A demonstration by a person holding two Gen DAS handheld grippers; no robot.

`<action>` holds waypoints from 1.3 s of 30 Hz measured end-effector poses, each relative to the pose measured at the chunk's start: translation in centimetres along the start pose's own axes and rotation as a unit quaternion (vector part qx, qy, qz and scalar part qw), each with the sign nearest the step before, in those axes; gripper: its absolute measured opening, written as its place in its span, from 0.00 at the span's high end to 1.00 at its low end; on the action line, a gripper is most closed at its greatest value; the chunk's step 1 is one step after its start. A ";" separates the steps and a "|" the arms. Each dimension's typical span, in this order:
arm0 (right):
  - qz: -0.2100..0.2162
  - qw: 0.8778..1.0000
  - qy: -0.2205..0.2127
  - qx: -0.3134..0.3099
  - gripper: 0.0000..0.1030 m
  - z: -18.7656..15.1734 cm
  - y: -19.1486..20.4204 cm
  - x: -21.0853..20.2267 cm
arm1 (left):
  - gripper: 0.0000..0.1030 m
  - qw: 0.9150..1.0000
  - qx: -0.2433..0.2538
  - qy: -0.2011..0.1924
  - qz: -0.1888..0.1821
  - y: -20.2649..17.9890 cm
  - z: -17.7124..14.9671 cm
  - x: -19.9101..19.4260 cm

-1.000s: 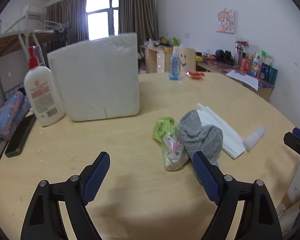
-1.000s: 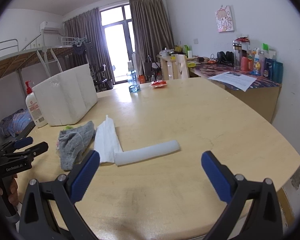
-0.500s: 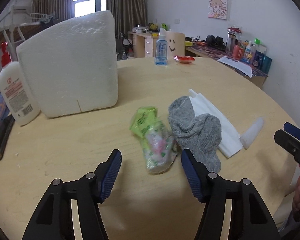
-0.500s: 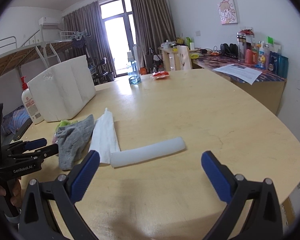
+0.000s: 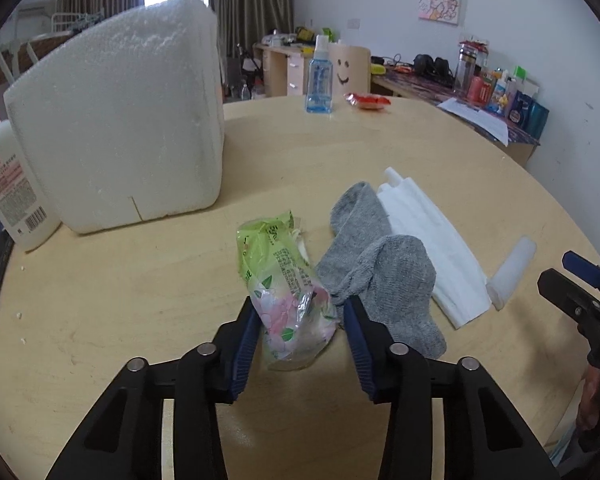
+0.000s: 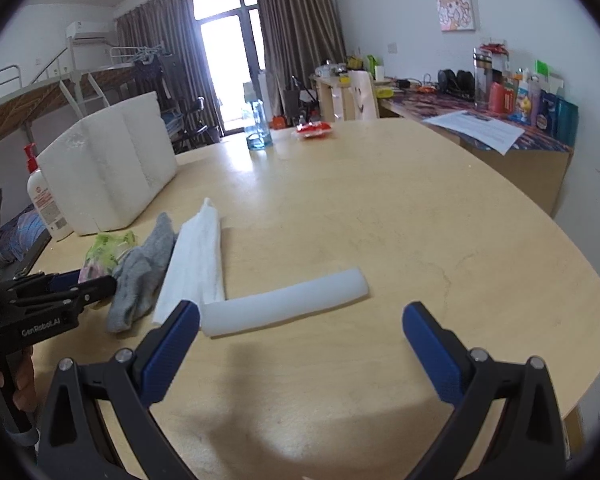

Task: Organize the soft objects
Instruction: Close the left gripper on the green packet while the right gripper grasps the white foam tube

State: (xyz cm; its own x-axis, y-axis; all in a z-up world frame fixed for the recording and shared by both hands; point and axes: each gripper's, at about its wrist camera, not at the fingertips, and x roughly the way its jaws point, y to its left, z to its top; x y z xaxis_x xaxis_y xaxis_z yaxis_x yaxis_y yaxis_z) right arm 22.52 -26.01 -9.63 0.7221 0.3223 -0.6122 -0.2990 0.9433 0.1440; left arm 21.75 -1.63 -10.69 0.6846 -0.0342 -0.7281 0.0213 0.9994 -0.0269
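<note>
A crinkled green and pink plastic packet [image 5: 284, 280] lies on the round wooden table [image 5: 140, 320]. My left gripper [image 5: 300, 304] straddles its near end with the jaws closing; the left pad touches it, and the right pad is a sliver away. A grey sock [image 5: 380, 264] lies just right of it, then a folded white cloth [image 5: 432, 232] and a white foam tube [image 5: 514, 272]. My right gripper [image 6: 300, 308] stands wide open just short of the foam tube [image 6: 284, 306], with nothing between its fingers.
A big white foam box [image 5: 116, 120] stands behind the packet, with a lotion bottle [image 5: 8, 184] on its left. A blue bottle [image 5: 319, 84] and a red wrapper [image 5: 368, 101] sit at the far side. The table edge curves close on the right.
My left gripper moved forward and down over the packet, and its jaws narrowed from wide apart to nearly touching both sides. The right gripper crept closer to the foam tube, still open.
</note>
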 end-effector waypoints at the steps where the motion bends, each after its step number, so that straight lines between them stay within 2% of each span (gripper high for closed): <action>1: 0.001 1.000 0.003 0.002 0.00 0.1 0.0 0.2 | 0.61 1.000 -0.003 0.005 0.000 0.1 0.0 0.2; 8: -0.005 1.000 0.022 0.003 0.01 0.6 0.8 1.3 | 0.68 1.000 0.000 0.012 -0.003 0.1 0.0 0.3; 12: -0.011 0.999 0.031 0.019 0.13 0.6 0.8 1.8 | 0.69 1.000 -0.001 0.014 -0.010 0.1 0.0 0.2; 15: -0.023 0.998 0.038 0.033 0.29 0.5 0.5 2.2 | 0.69 1.000 -0.003 0.013 -0.015 0.4 0.0 0.1; 17: -0.037 0.998 0.041 0.039 0.32 0.7 0.6 2.2 | 0.69 1.000 -0.008 0.011 -0.021 0.7 -0.1 0.0; 21: -0.057 0.996 0.050 0.055 0.33 0.8 1.3 2.3 | 0.70 1.000 -0.009 0.008 -0.028 0.7 -0.1 -0.2; 27: -0.094 0.992 0.054 0.071 0.52 1.5 1.7 3.1 | 0.70 0.999 -0.003 -0.001 -0.046 0.6 -0.1 -0.6; 29: -0.101 0.991 0.054 0.067 0.55 1.8 1.7 3.4 | 0.70 0.999 -0.004 -0.008 -0.047 0.9 -0.2 -0.9; 31: -0.110 0.991 0.050 0.059 0.63 2.1 1.8 3.7 | 0.70 0.999 -0.005 -0.013 -0.049 1.1 -0.2 -1.0; 32: -0.109 0.991 0.048 0.060 0.65 2.3 1.7 3.9 | 0.70 0.999 -0.007 -0.014 -0.050 1.2 -0.1 -1.1; 33: -0.108 0.991 0.046 0.059 0.73 2.4 1.7 3.9 | 0.70 0.999 -0.009 -0.016 -0.051 1.3 -0.1 -1.1; 36: -0.096 0.992 0.045 0.067 0.80 2.8 1.1 4.3 | 0.70 0.998 -0.010 -0.018 -0.054 1.3 -0.1 -1.1; 39: -0.088 0.992 0.040 0.077 0.80 3.0 0.7 3.5 | 0.70 0.998 -0.011 -0.021 -0.057 1.4 -0.3 -1.3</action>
State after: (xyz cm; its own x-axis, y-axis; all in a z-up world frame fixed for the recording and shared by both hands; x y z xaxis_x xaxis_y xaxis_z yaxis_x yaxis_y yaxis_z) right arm 26.71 -23.98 -9.36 0.7012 0.1506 -0.6969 -0.0700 0.9873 0.1429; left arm 20.69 -0.15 -9.99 0.7085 -0.1469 -0.6903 0.0844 0.9887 -0.1238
